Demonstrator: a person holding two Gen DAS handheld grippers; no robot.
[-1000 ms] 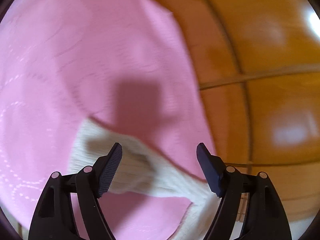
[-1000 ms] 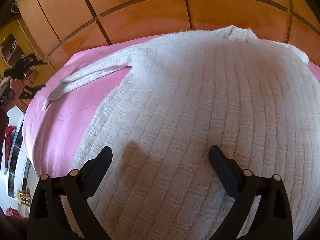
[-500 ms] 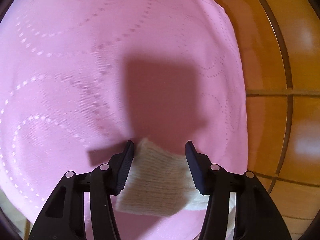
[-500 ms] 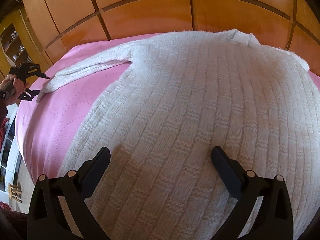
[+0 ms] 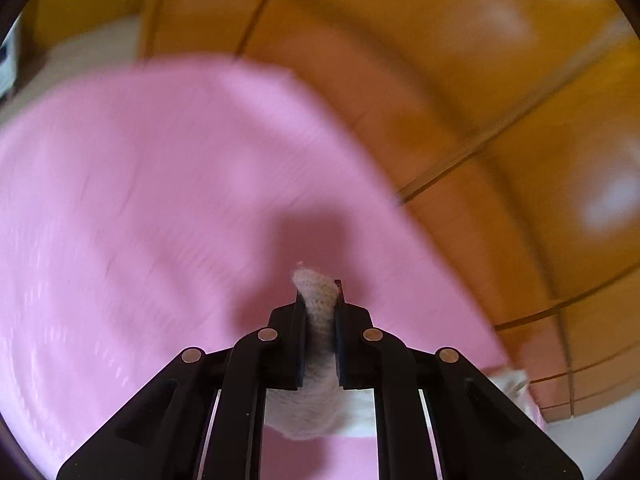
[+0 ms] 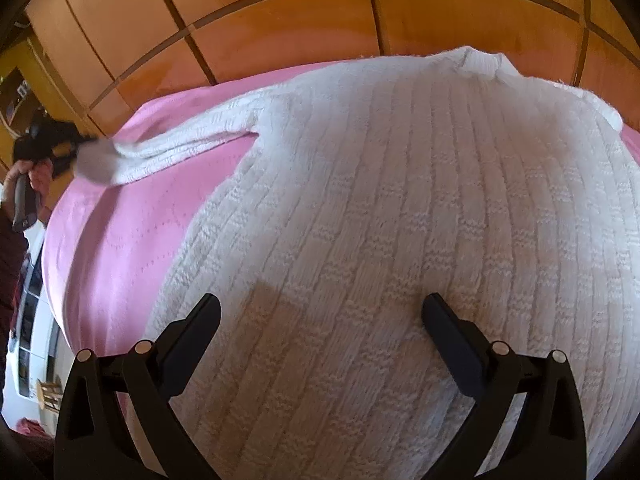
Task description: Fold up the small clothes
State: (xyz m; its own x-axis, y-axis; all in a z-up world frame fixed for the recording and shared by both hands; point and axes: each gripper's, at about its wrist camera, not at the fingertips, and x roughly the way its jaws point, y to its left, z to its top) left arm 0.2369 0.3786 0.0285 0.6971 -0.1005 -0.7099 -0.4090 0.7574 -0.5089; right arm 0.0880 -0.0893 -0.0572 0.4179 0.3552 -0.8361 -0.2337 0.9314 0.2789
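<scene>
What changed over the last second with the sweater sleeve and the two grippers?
The left gripper came down over the sleeve cuff with jaws wide, and they are closing on it now; in the right wrist view the sleeve end has lifted off the pink cover. The right gripper stayed open over the sweater body, which has not shifted.

White ribbed sweater [image 6: 400, 220] (pink bedspread [image 6: 120, 248]).

Left tool [image 5: 319, 300] closing, pads pinching knit; right tool [image 6: 320, 320] spread wide.
</scene>
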